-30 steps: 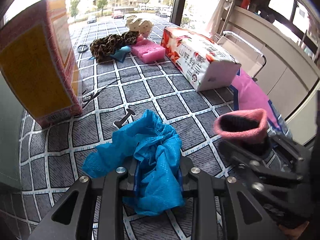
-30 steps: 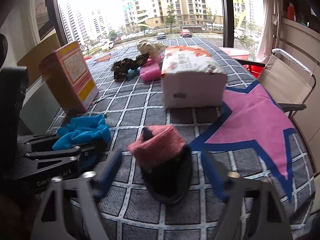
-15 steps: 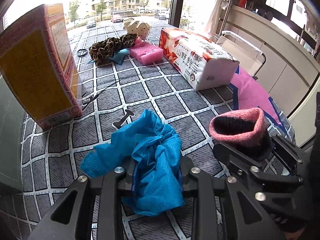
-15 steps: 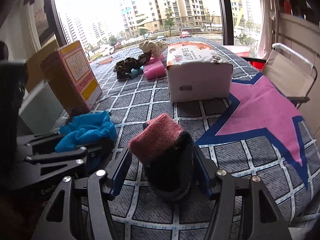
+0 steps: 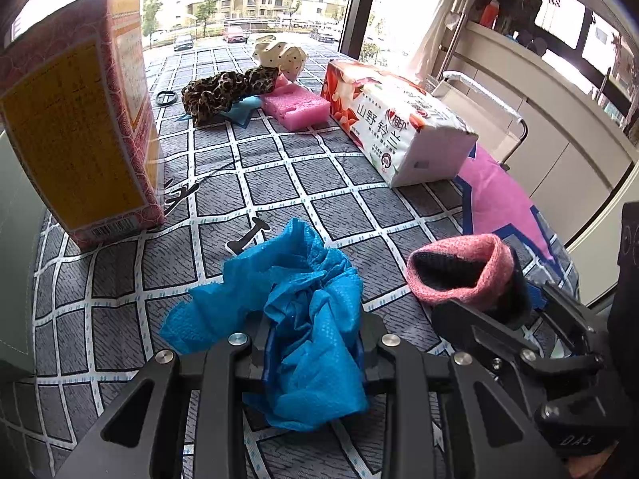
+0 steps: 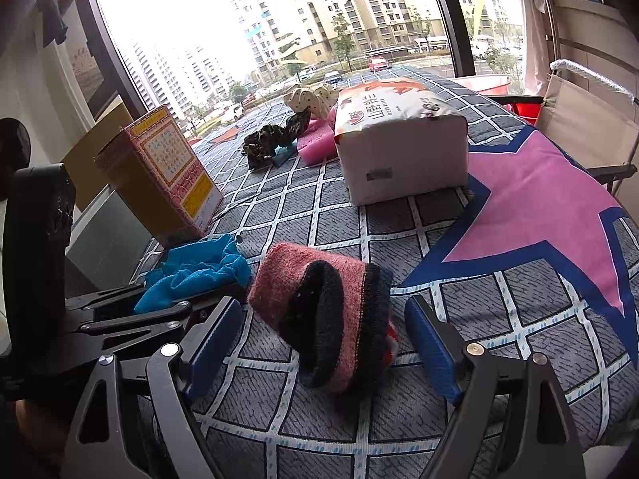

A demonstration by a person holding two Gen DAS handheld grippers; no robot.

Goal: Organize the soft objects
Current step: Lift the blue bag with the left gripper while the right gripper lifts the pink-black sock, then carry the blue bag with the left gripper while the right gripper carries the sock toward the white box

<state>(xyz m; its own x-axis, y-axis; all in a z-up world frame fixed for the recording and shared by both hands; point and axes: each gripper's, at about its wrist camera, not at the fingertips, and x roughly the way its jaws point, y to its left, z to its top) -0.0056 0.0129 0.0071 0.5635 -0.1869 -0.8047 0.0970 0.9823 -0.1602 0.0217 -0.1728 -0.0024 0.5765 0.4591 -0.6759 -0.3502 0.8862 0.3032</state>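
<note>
Pink-and-black sock [image 6: 331, 311] between parted right tongs [image 6: 323, 343]

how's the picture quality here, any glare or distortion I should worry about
Left wrist view: strong fisheye bending at the edges, dark vignette corners, yet the blue cloth in the left gripper is sharp. Right wrist view: the window is blown out white, while the pink sock stays evenly lit.

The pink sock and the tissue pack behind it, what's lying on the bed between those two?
Nothing: in the right wrist view only bare checked bedcover lies between the pink sock and the tissue pack.
</note>
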